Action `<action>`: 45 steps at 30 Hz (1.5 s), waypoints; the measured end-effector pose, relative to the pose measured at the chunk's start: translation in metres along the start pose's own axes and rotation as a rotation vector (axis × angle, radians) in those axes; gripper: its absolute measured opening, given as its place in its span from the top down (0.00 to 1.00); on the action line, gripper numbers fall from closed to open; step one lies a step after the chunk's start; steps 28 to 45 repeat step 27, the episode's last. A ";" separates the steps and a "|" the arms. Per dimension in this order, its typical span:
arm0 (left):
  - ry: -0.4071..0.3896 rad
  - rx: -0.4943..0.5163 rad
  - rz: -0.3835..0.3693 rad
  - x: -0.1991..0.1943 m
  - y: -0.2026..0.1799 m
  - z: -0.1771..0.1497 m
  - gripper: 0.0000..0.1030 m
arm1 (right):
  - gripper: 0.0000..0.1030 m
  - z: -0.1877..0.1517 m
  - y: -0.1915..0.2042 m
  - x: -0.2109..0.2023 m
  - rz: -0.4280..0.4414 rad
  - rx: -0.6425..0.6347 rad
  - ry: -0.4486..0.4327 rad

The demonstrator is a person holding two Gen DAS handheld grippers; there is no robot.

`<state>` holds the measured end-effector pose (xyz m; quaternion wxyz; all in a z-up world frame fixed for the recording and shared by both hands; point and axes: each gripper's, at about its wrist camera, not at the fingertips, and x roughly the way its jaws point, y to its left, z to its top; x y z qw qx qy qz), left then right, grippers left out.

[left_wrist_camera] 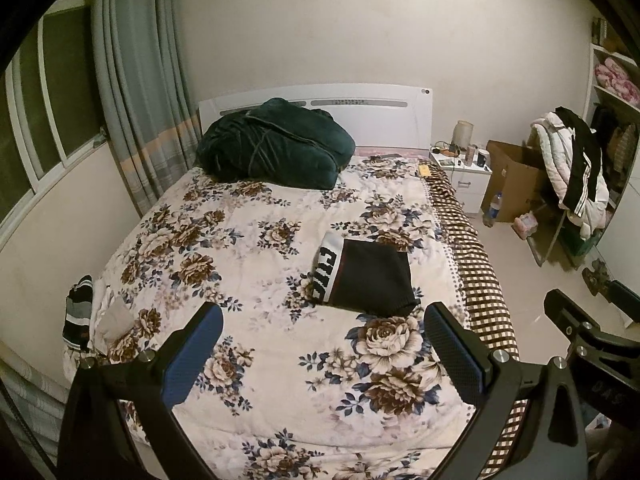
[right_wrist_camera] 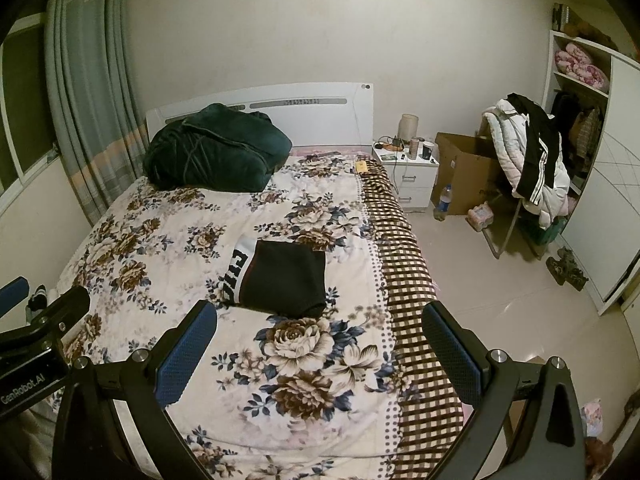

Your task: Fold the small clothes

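Observation:
A small black garment with a white lettered waistband [left_wrist_camera: 366, 278] lies folded flat on the floral bedspread [left_wrist_camera: 248, 264]; it also shows in the right wrist view [right_wrist_camera: 280, 276]. My left gripper [left_wrist_camera: 324, 322] is open and empty, held above the bed short of the garment. My right gripper [right_wrist_camera: 320, 320] is open and empty, also above the bed, short of the garment. The right gripper's body [left_wrist_camera: 592, 328] shows at the right of the left wrist view. More small clothes, a striped piece [left_wrist_camera: 78, 314] and a pale piece [left_wrist_camera: 114, 320], lie at the bed's left edge.
A dark green blanket [left_wrist_camera: 276, 146] is heaped at the headboard. A checked sheet [left_wrist_camera: 480, 276] hangs along the bed's right side. A white nightstand [right_wrist_camera: 408, 172], cardboard box [right_wrist_camera: 464, 172], bottle [right_wrist_camera: 442, 202] and a chair with clothes [right_wrist_camera: 528, 160] stand beyond on the tiled floor.

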<state>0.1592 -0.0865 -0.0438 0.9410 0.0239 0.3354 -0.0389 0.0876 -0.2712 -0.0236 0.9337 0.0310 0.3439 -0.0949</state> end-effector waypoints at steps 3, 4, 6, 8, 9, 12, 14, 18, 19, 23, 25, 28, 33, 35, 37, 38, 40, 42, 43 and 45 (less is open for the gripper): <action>-0.001 0.002 0.000 0.000 0.000 0.000 0.00 | 0.00 0.003 -0.001 0.001 0.002 -0.001 0.001; -0.003 0.003 0.000 -0.002 0.000 0.001 0.00 | 0.00 0.003 -0.001 0.001 0.002 -0.001 0.001; -0.002 0.000 -0.003 -0.001 0.000 0.001 0.00 | 0.00 0.003 -0.002 0.002 0.002 -0.004 0.001; -0.003 0.000 -0.003 -0.001 -0.001 0.000 0.00 | 0.00 0.004 -0.002 0.002 0.003 -0.002 0.001; -0.001 -0.001 -0.002 -0.001 -0.001 0.000 0.00 | 0.00 0.002 -0.001 0.002 0.001 -0.003 0.000; 0.000 -0.002 -0.001 -0.001 -0.001 -0.001 0.00 | 0.00 0.005 -0.003 0.002 0.004 -0.004 0.000; -0.001 -0.002 0.000 -0.001 -0.002 -0.001 0.00 | 0.00 0.005 -0.003 0.003 0.003 -0.006 0.001; 0.000 -0.005 -0.003 -0.002 -0.002 -0.001 0.00 | 0.00 0.004 -0.003 0.004 0.003 -0.009 0.001; 0.001 -0.003 -0.004 -0.001 -0.003 -0.002 0.00 | 0.00 0.006 -0.003 0.003 0.004 -0.005 0.002; -0.003 -0.002 -0.002 -0.003 -0.006 -0.001 0.00 | 0.00 0.007 -0.004 0.004 0.006 -0.006 0.001; -0.006 -0.001 -0.001 -0.003 -0.008 -0.001 0.00 | 0.00 0.007 -0.004 0.004 0.006 -0.007 0.000; -0.012 -0.004 0.000 -0.004 -0.009 0.002 0.00 | 0.00 0.008 -0.005 0.005 0.007 -0.009 0.000; -0.012 -0.004 0.000 -0.004 -0.009 0.002 0.00 | 0.00 0.008 -0.005 0.005 0.007 -0.009 0.000; -0.012 -0.004 0.000 -0.004 -0.009 0.002 0.00 | 0.00 0.008 -0.005 0.005 0.007 -0.009 0.000; -0.012 -0.004 0.000 -0.004 -0.009 0.002 0.00 | 0.00 0.008 -0.005 0.005 0.007 -0.009 0.000; -0.012 -0.004 0.000 -0.004 -0.009 0.002 0.00 | 0.00 0.008 -0.005 0.005 0.007 -0.009 0.000; -0.012 -0.004 0.000 -0.004 -0.009 0.002 0.00 | 0.00 0.008 -0.005 0.005 0.007 -0.009 0.000; -0.012 -0.004 0.000 -0.004 -0.009 0.002 0.00 | 0.00 0.008 -0.005 0.005 0.007 -0.009 0.000; -0.012 -0.004 0.000 -0.004 -0.009 0.002 0.00 | 0.00 0.008 -0.005 0.005 0.007 -0.009 0.000; -0.012 -0.004 0.000 -0.004 -0.009 0.002 0.00 | 0.00 0.008 -0.005 0.005 0.007 -0.009 0.000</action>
